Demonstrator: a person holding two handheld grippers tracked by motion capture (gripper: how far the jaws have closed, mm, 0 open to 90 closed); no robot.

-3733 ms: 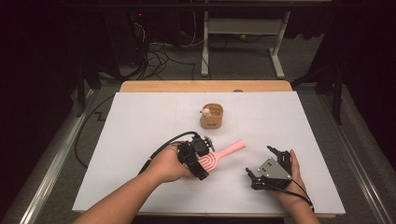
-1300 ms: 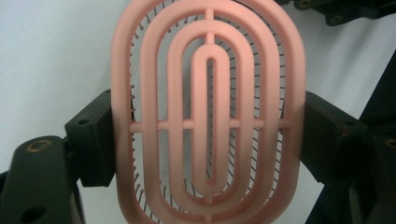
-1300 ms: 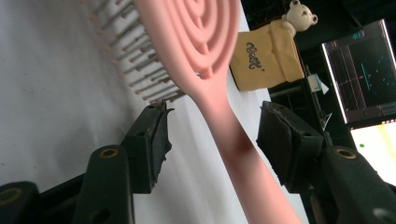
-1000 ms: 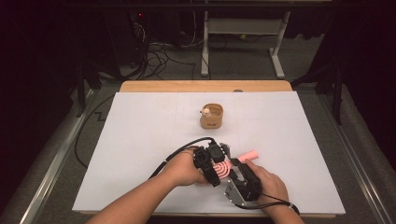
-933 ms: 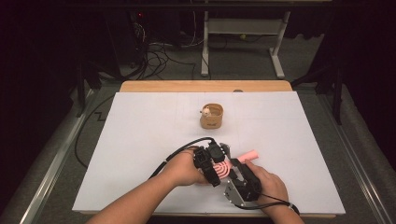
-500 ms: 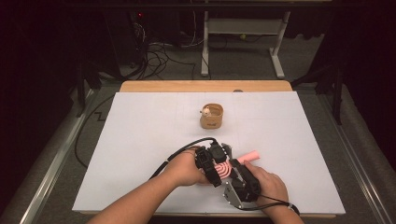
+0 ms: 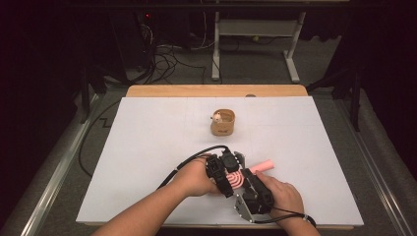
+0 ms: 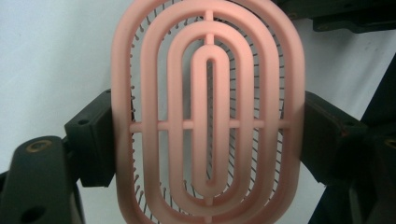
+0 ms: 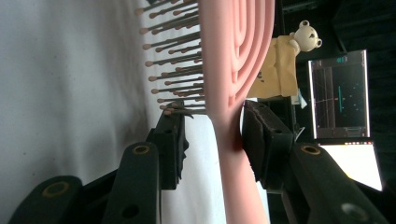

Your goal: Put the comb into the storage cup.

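Both grippers on the pink hairbrush, low over the near edge of the white table.

We see the left gripper (image 7: pixel 227 173) clenched across the vented oval head of the pink hairbrush (image 7: pixel 239 177), its pads (image 8: pixel 95 135) pressed against both long edges. The right gripper (image 7: pixel 252 188) has just been closing its jaws around the brush at the neck: one pad (image 9: pixel 260 140) sits on the smooth back, while the other (image 9: pixel 172 140) meets the bristle tips (image 9: pixel 167 112). The handle (image 7: pixel 262 165) points away to the right, just above the table (image 7: pixel 147 132). Well apart, farther back, stands a small wooden cup (image 7: pixel 223 123) with a little bear figure (image 9: pixel 306 36) in it.
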